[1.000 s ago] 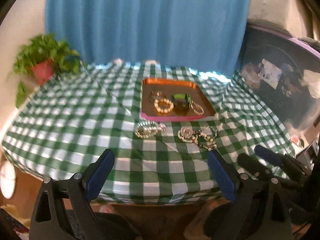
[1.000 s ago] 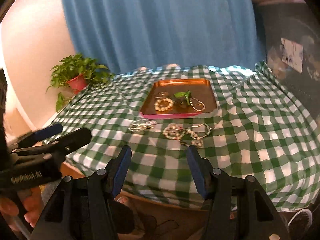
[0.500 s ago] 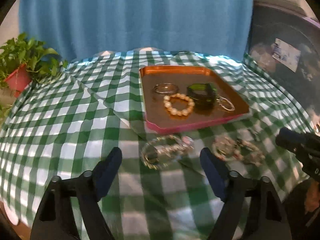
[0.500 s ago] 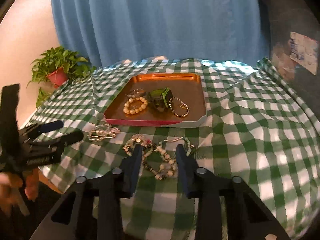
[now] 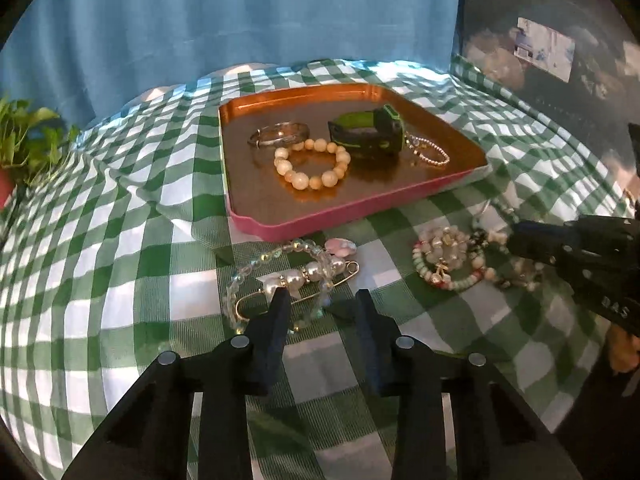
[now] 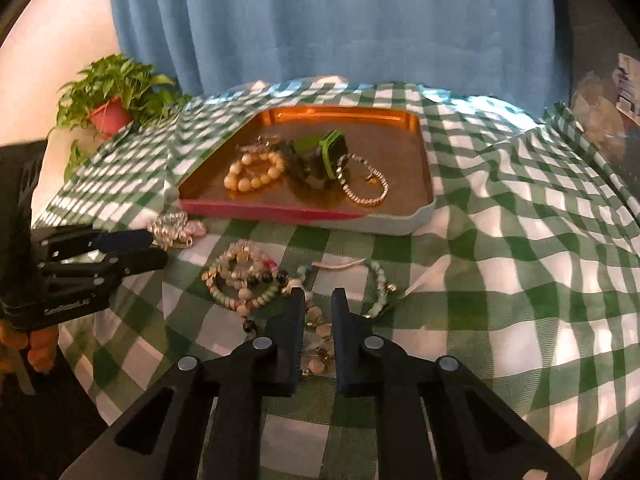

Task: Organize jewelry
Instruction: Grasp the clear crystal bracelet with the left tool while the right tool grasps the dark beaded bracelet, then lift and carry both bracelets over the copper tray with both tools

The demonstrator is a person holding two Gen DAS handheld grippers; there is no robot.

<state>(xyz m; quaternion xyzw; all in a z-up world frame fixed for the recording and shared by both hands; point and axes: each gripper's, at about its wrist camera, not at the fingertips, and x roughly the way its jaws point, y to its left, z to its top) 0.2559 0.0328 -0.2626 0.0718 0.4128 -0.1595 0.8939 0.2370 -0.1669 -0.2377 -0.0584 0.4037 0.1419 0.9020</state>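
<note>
An orange tray on the checked cloth holds a cream bead bracelet, a silver bangle, a green and black band and a fine chain bracelet. In front of the tray lie a clear bead bracelet with a pearl pin and a heap of mixed bead bracelets. My left gripper is part open, its tips straddling the clear bracelet. My right gripper is narrowly open over the heap's near beads.
A potted plant in a red pot stands at the far left of the table. A blue curtain hangs behind. Dark furniture stands to the right. The cloth is wrinkled near the tray's left side.
Both grippers have moved forward and down to the loose jewelry in front of the tray, and both have narrowed their jaws. The jewelry itself has not moved.
</note>
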